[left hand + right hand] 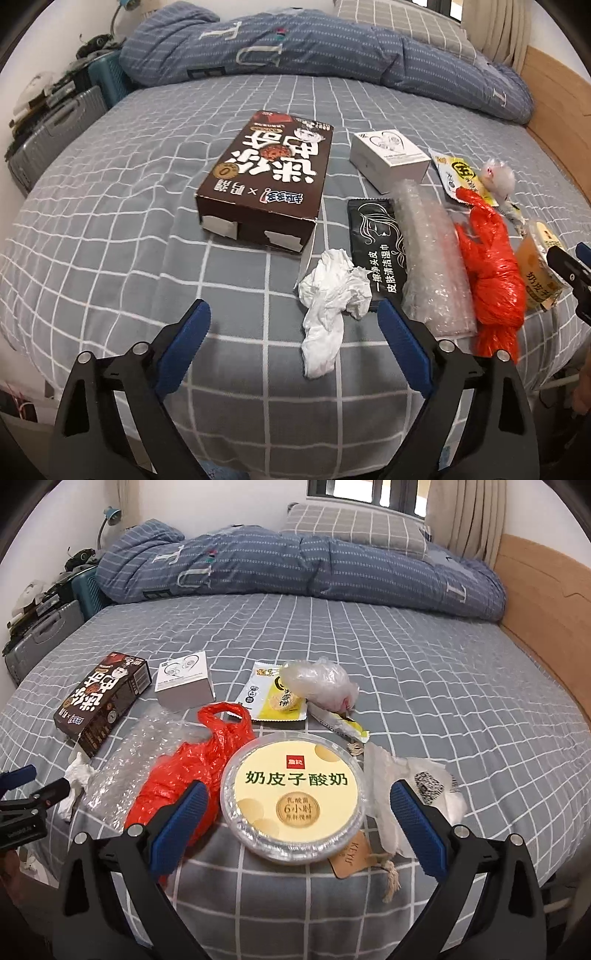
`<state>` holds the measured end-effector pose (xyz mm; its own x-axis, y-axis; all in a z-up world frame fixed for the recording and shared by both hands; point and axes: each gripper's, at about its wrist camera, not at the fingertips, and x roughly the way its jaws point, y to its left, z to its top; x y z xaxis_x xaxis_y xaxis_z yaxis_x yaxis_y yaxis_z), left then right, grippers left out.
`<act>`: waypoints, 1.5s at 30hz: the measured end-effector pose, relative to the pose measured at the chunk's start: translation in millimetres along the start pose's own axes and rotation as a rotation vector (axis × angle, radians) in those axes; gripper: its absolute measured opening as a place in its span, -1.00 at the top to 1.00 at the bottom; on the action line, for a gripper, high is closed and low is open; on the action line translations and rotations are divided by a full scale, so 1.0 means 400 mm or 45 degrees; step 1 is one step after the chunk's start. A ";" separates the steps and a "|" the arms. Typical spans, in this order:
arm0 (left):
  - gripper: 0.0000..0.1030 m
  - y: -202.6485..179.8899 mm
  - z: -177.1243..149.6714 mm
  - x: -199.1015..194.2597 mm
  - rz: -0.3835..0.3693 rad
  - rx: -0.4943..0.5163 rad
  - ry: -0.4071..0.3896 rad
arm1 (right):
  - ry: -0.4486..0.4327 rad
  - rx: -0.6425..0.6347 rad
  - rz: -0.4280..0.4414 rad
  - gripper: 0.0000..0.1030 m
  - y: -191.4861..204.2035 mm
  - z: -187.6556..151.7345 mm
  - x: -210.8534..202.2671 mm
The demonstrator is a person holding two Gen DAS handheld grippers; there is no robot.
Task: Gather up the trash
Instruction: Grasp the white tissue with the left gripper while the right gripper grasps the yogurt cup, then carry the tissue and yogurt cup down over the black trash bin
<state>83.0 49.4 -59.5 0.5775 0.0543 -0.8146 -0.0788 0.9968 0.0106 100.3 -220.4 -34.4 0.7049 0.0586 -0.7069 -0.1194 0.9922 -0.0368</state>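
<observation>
Trash lies on a grey checked bed sheet (110, 229). My left gripper (293, 306) is open, with a crumpled white tissue (332, 291) lying loose between its blue fingers. Beyond it are a brown snack box (266, 177), a black wet-wipe packet (376, 240), bubble wrap (432, 258) and a red plastic bag (491, 273). My right gripper (298, 786) is open around a round yogurt tub (295, 794); its pads stand clear of the rim. The red plastic bag (184, 771) lies left of the tub, and a brown tag (349, 853) and white wrapping (384, 805) to its right.
Farther back lie a small white box (183, 683), a yellow snack wrapper (273, 698) and a clear bag wad (317, 683). A rolled blue duvet (295, 565) crosses the far side. A wooden headboard (546, 609) is at right, a grey suitcase (55, 136) at left.
</observation>
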 end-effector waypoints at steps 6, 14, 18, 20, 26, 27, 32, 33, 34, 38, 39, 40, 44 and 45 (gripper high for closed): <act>-0.47 -0.013 -0.003 0.033 -0.030 0.025 0.032 | 0.040 0.005 -0.004 -0.80 -0.001 0.000 0.036; 0.19 -0.021 -0.009 0.054 -0.071 0.024 0.075 | 0.075 0.014 0.008 -0.67 -0.004 -0.004 0.058; 0.63 -0.024 -0.015 0.056 -0.093 0.026 0.086 | 0.078 0.020 0.010 -0.65 -0.004 -0.005 0.057; 0.67 -0.025 -0.017 0.056 -0.083 0.030 0.088 | 0.075 0.019 0.010 -0.65 -0.004 -0.005 0.056; 0.71 -0.019 -0.011 0.030 -0.088 0.016 0.059 | 0.047 0.046 0.003 -0.64 -0.015 0.003 0.040; 0.71 -0.016 -0.009 0.025 -0.094 0.009 0.052 | 0.044 0.049 0.004 -0.64 -0.018 0.005 0.036; 0.71 -0.014 0.003 -0.010 -0.116 0.001 0.005 | 0.017 0.052 0.001 -0.64 -0.018 0.012 0.006; 0.71 -0.014 0.006 -0.021 -0.122 0.000 -0.010 | 0.008 0.051 0.001 -0.64 -0.017 0.014 -0.002; 0.71 -0.014 0.009 -0.030 -0.125 0.002 -0.021 | 0.000 0.052 0.000 -0.64 -0.016 0.017 -0.010; 0.71 -0.011 0.015 -0.064 -0.140 0.002 -0.064 | -0.038 0.055 -0.004 -0.64 -0.016 0.021 -0.047; 0.71 -0.014 0.016 -0.070 -0.138 0.005 -0.072 | -0.046 0.054 -0.004 -0.64 -0.016 0.021 -0.054; 0.71 -0.015 0.017 -0.077 -0.137 0.009 -0.082 | -0.054 0.054 -0.004 -0.64 -0.016 0.020 -0.063; 0.71 -0.017 0.012 -0.108 -0.155 0.007 -0.122 | -0.081 0.060 -0.004 -0.64 -0.013 0.016 -0.094; 0.71 -0.018 0.010 -0.116 -0.159 0.007 -0.135 | -0.086 0.061 0.000 -0.64 -0.012 0.014 -0.103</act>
<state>60.1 40.0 -19.2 0.6650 -0.0646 -0.7440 0.0032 0.9965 -0.0836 75.9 -226.9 -1.1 0.7507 0.0641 -0.6575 -0.0866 0.9962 -0.0017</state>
